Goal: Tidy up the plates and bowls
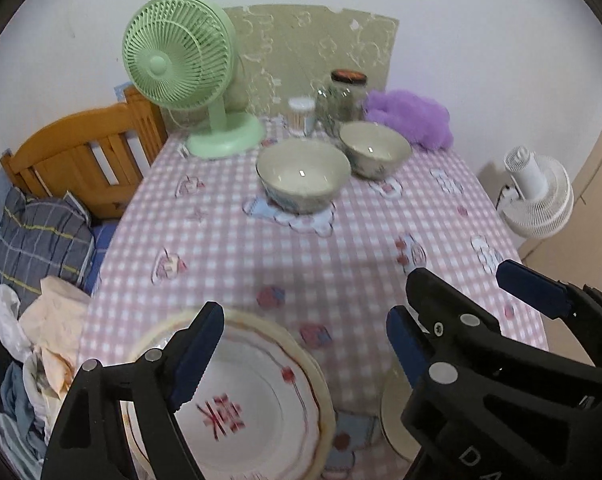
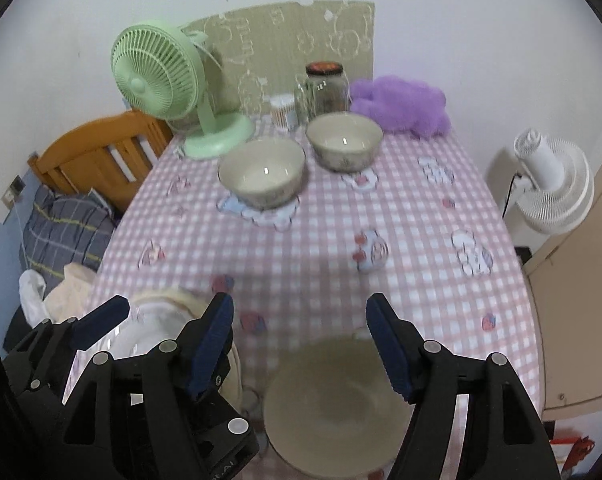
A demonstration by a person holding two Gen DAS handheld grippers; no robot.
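Note:
Two cream bowls stand at the table's far side: a nearer left bowl (image 1: 303, 180) (image 2: 262, 172) and a farther right bowl (image 1: 375, 149) (image 2: 344, 141). A white plate with red markings (image 1: 257, 400) lies on a larger cream plate near the front left edge, under my open left gripper (image 1: 305, 348). A plain cream plate (image 2: 333, 404) (image 1: 395, 420) lies at the front, under my open right gripper (image 2: 301, 340). Both grippers are empty. In the left wrist view the right gripper (image 1: 453, 296) shows at right; in the right wrist view the left gripper (image 2: 165, 312) shows at left.
A green fan (image 1: 181, 64) stands at the back left. A glass jar (image 1: 345, 96), a toothpick holder (image 1: 301, 116) and a purple plush (image 1: 413, 116) line the back. The pink checked tablecloth (image 1: 229, 240) covers the table. A white fan (image 2: 553, 184) stands right; a bed (image 1: 81, 160) is left.

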